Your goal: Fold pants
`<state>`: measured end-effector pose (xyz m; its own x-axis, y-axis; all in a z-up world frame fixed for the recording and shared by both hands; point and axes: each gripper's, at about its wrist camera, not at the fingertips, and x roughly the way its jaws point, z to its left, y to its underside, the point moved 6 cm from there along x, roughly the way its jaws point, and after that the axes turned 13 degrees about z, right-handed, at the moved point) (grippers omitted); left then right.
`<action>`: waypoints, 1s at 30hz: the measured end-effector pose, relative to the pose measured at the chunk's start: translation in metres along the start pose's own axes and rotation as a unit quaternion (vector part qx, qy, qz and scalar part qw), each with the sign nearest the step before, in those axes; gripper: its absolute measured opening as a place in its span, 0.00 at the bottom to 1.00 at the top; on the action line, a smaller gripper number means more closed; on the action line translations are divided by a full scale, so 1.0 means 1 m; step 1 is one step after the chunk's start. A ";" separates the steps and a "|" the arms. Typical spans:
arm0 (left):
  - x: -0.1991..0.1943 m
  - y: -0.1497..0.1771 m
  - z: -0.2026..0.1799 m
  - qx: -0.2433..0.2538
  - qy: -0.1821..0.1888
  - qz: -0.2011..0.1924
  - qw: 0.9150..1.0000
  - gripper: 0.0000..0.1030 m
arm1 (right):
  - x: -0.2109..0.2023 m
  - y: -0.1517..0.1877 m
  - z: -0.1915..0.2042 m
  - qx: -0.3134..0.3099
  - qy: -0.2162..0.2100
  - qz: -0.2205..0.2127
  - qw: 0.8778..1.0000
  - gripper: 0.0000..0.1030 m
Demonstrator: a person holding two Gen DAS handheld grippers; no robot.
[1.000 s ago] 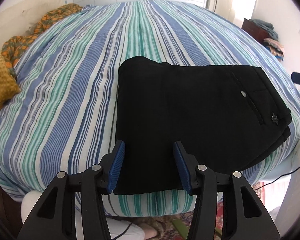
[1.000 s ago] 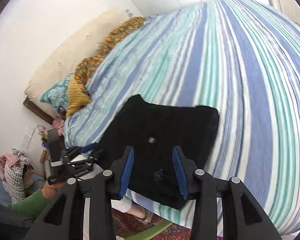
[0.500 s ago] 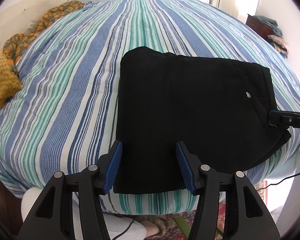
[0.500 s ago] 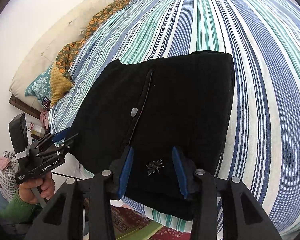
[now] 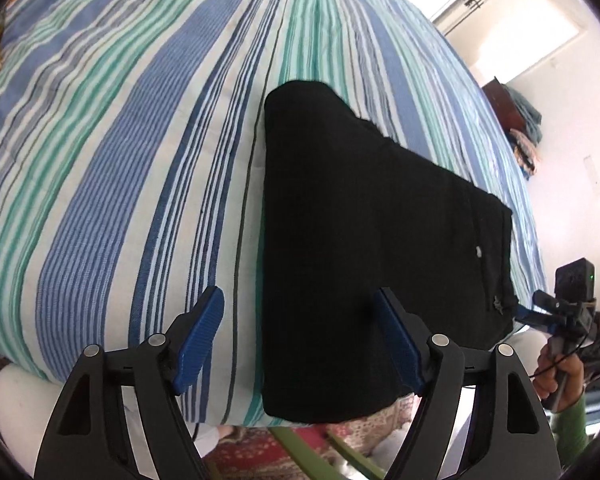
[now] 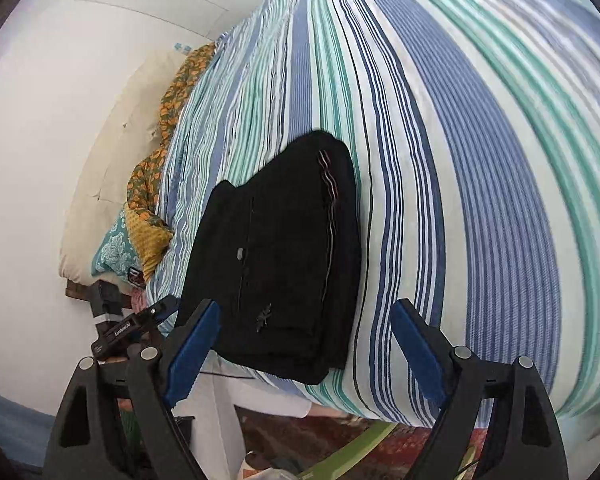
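Note:
The black pants [image 5: 364,240] lie folded into a flat rectangle near the front edge of the striped bed; they also show in the right wrist view [image 6: 284,256], with a small button and an emblem on top. My left gripper [image 5: 300,344] is open and empty, hovering over the pants' near left corner at the bed edge. My right gripper [image 6: 304,344] is open and empty, just in front of the pants' waistband end. The right gripper also appears at the far right of the left wrist view [image 5: 556,308], and the left gripper at the left of the right wrist view [image 6: 140,320].
The blue, green and white striped bedspread [image 5: 140,160] covers the whole bed. Orange and yellow patterned cloth and pillows [image 6: 156,184] lie along the headboard side. A dark cabinet with piled clothes [image 5: 520,120] stands by the far wall. A patterned rug [image 5: 260,452] lies below the bed edge.
Both grippers have opened wider and drawn back from the pants toward the bed edge. The pants stay folded and have not moved.

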<state>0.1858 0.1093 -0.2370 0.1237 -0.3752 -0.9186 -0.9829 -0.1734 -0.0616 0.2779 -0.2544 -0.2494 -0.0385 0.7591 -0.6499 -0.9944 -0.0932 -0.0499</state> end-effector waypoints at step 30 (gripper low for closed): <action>-0.070 -0.086 -0.049 0.051 -0.178 -0.209 0.960 0.70 | -0.029 -0.105 0.077 -0.127 0.146 -0.054 0.980 0.86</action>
<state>0.2685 0.1062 -0.1483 0.4737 0.0467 -0.8794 -0.8680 -0.1440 -0.4752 0.3764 -0.2171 -0.1673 0.1318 0.5601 -0.8178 -0.9329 -0.2088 -0.2934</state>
